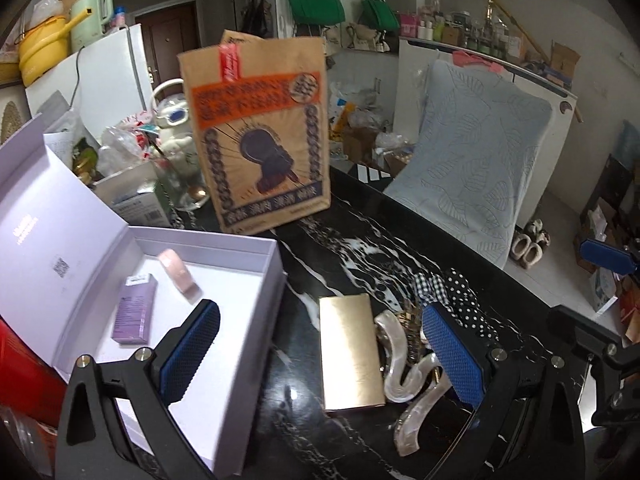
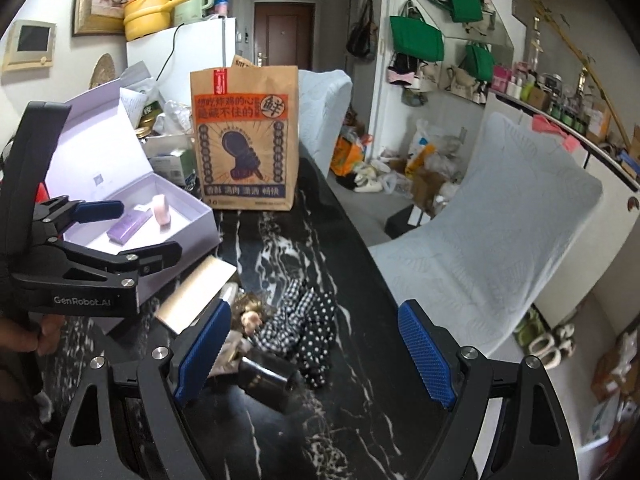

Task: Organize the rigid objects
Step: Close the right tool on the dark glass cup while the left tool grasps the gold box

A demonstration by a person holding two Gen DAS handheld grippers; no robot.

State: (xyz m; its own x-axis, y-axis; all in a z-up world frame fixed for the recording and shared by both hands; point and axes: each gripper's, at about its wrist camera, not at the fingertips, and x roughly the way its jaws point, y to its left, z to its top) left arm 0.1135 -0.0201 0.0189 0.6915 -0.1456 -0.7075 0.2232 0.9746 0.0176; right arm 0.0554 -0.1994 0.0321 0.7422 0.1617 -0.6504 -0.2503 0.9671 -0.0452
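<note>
Two hand-held grippers, black angular frames with silver round screws at the joints. Left hand-held gripper [image 1: 320, 354] and right hand-held gripper [image 2: 314, 354]: blue diamond-textured pads [image 1: 454, 354] on each finger. White "GenRobot.AI" lettering [image 2: 82, 301] printed on the left body.

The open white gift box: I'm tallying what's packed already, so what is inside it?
Inside the open white gift box lie a small purple carton and a pink cylindrical tube. The left gripper's finger hides part of the near floor.
</note>
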